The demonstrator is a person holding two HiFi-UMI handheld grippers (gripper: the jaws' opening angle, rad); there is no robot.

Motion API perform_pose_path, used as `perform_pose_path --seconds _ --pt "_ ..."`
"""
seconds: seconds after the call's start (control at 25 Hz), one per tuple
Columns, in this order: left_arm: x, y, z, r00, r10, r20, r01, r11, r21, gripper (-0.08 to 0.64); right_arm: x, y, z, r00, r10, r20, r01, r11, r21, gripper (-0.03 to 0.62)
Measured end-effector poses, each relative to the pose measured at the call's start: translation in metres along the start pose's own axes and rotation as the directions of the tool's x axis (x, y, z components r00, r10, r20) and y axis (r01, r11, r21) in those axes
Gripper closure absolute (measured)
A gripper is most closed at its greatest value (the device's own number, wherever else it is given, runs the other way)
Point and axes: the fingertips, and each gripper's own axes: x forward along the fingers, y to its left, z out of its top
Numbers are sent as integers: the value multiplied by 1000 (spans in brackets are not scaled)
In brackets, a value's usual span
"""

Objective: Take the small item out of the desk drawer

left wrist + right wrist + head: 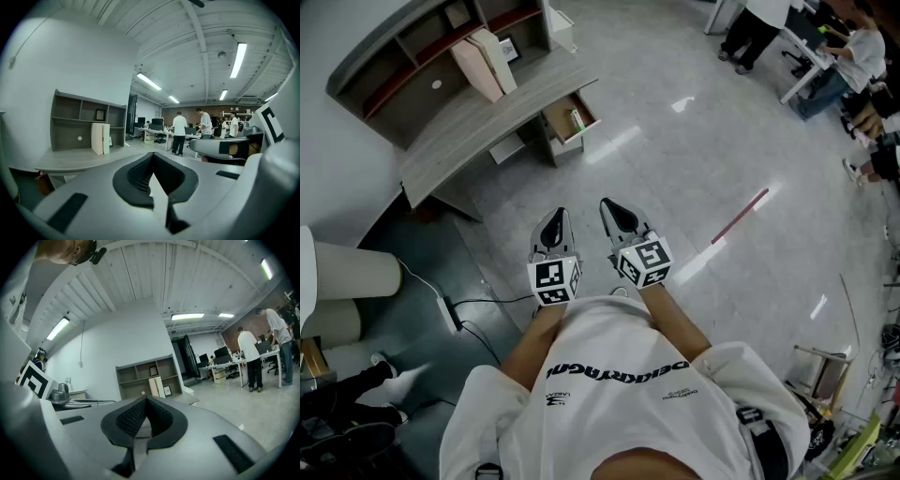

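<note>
Fingers of the left gripper (553, 225) and right gripper (619, 217) are pressed together, empty, at frame centre, far from the open drawer (572, 137) at upper left holding the small item (577, 119); reaching in without opening them would likely shove it deeper.

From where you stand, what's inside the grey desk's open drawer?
One small pale item lies in the tan-lined drawer, too distant to identify. The drawer's back end is hidden under the grey desktop.
</note>
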Motion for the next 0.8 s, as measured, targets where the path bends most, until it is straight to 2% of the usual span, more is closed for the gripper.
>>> perform_pose_path --seconds 0.28,0.52,0.8 --pt "11 -10 3 1000 20 9 -20 1000 -1 545 1 -13 -1 1000 12 -13 -12 1000 -12 560" --pt "9 -28 -3 998 62 19 -61 998 -21 545 -13 -24 2 998 54 7 -54 999 1 560" --pt "15 -36 -15 998 55 -6 -56 998 -23 545 -8 -29 -2 998 55 -7 -55 998 -16 560"
